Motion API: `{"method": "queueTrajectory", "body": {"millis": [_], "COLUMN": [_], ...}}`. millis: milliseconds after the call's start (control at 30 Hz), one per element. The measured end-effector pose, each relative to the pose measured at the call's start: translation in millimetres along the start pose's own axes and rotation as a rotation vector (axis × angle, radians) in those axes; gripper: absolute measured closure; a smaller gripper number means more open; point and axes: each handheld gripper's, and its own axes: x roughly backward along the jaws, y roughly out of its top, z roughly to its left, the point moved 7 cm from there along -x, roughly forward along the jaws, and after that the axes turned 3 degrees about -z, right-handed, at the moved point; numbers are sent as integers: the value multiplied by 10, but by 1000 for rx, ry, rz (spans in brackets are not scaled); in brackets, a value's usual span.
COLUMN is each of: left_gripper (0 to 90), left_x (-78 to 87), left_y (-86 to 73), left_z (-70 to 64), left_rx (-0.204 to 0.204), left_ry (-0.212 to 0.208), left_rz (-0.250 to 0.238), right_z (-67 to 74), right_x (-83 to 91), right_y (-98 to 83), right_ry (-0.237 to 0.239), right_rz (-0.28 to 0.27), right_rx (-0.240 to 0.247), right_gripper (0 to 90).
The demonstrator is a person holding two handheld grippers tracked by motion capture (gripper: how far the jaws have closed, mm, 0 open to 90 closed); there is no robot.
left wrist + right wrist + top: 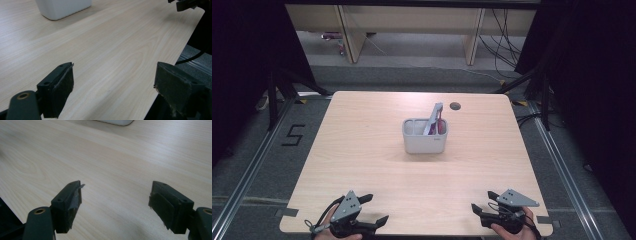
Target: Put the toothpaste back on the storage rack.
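Near the counter's (362, 165) centre stands the light, rigid grey caddy (424, 142), holding stiff upright utensils (433, 120) best pinched by their handles, well beyond both wide-open, empty tools (371, 209) (481, 201).

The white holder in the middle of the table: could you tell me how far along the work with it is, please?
Done: tools stand in the white holder's right compartment. In hand: nothing; the left gripper and right gripper sit open at the near table edge. Left: possibly the empty-looking left compartment.
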Motion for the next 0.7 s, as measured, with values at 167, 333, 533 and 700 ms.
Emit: {"method": "queueTrajectory", "body": {"millis": [167,333,533,700], "left_gripper": [153,153,154,155], "left_x": [-4,17,33,9], "left_y": [-47,-69,-111,-198], "left_z": [-97,-164,-206,-235], "left_rx": [-18,-30,-49,-43], "left_ry": [-31,-42,-23,-16], "left_rz": [18,34,48,70], "right_z": [7,10,13,14], "right_x": [-8,-7,-6,-7], "right_y": [4,3,3,7], "right_ry": [1,1,1,3], "right_rz": [-7,-5,-4,-6], "right_rx": [-1,0,0,10], "right_gripper": [259,259,259,259]}}
